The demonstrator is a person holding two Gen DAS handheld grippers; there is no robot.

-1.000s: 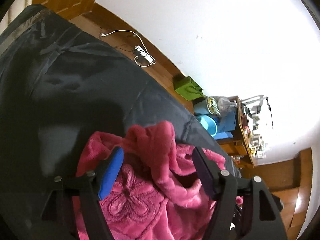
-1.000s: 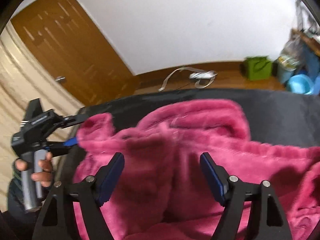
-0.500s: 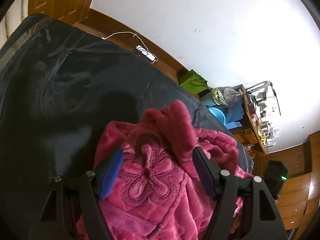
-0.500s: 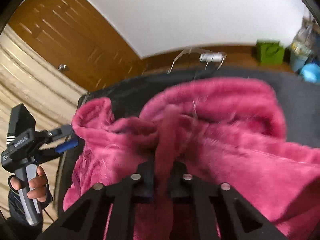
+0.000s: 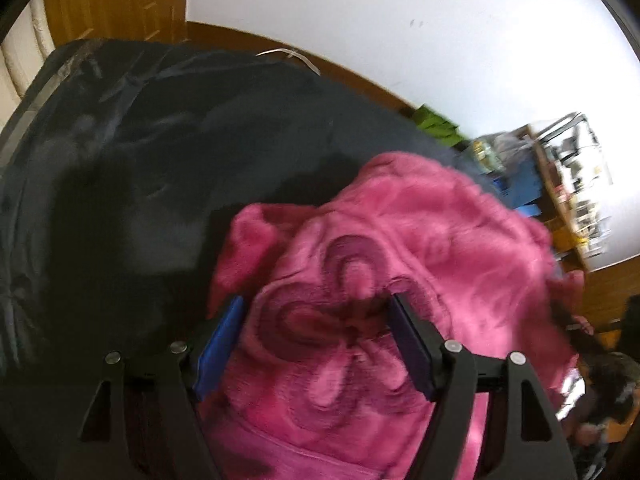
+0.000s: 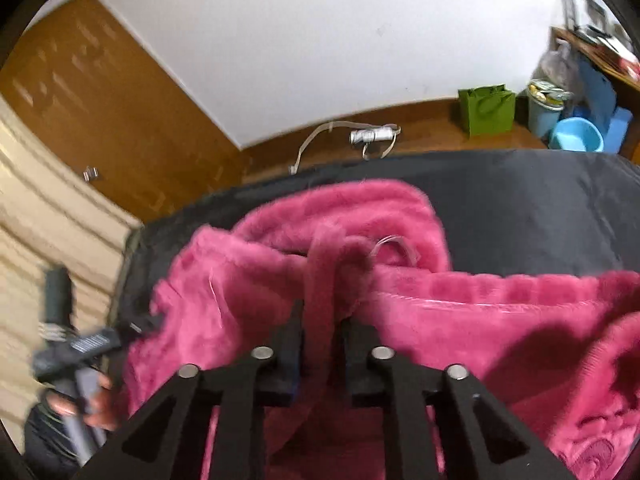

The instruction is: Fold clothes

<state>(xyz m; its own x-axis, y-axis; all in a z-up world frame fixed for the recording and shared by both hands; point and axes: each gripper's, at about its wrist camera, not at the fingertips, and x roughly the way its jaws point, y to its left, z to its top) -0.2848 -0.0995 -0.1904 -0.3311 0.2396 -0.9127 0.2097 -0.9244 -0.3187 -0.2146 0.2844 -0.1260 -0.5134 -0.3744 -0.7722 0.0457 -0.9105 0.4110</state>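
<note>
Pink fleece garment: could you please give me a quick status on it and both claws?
Right claw pinching a fold of the pink fleece garment. Left claw open, straddling its embossed flower. Garment bunched on dark bedcover, unfolded.

Two wrist fisheyes, both close above the bed

Each looks steeply down along its own fingers toward the far wall. Both share the pink garment (image 5: 400, 248), the black bedcover (image 6: 540, 208) and the green bag (image 6: 486, 110).

Pink fleece garment (image 5: 400, 248) with embossed flower pattern; black cover (image 5: 140, 140); green bag (image 6: 486, 109); light blue basin (image 6: 576, 140).
</note>
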